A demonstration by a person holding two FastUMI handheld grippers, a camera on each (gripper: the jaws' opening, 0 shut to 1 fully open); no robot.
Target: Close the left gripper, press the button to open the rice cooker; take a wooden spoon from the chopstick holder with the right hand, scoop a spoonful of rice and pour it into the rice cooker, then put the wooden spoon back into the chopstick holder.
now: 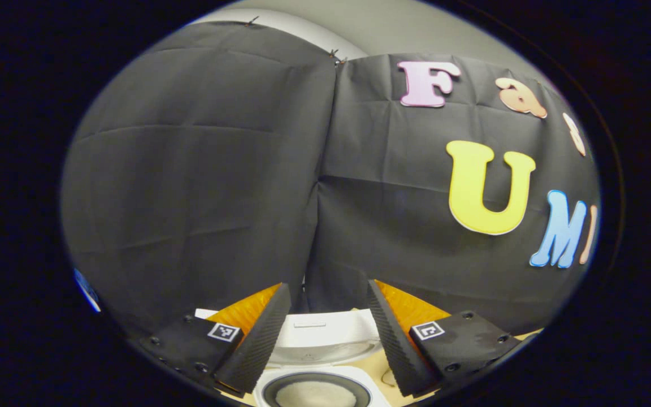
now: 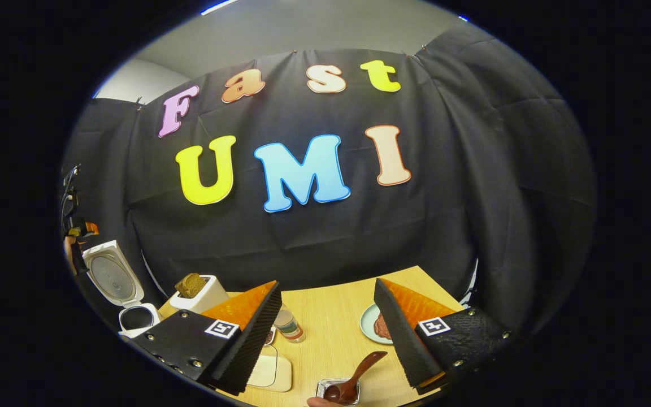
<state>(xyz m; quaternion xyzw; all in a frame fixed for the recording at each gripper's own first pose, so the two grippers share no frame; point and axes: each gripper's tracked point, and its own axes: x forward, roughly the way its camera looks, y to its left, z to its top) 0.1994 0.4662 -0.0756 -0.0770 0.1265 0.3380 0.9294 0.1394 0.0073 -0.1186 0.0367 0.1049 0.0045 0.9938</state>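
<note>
Currently rice cooker (image 2: pixel 125 294) sits lid-up at table's (image 2: pixel 337 322) far left, pot exposed for pouring. Right gripper (image 2: pixel 325 322) spread, empty, above wooden spoon (image 2: pixel 356 376) in its small holder. Left gripper (image 1: pixel 325 333) parted over cooker.

The pale wooden surface (image 2: pixel 337 316) carried a toaster (image 2: pixel 198 294), with the rice cooker (image 2: pixel 133 319) left of it and a plate (image 2: pixel 372 323) well right.

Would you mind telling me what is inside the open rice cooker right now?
In the left gripper view, the rice cooker stands open with white rice in its dark inner pot. The picture's lower edge cuts off the pot's near part, so how full it is stays unclear.
</note>
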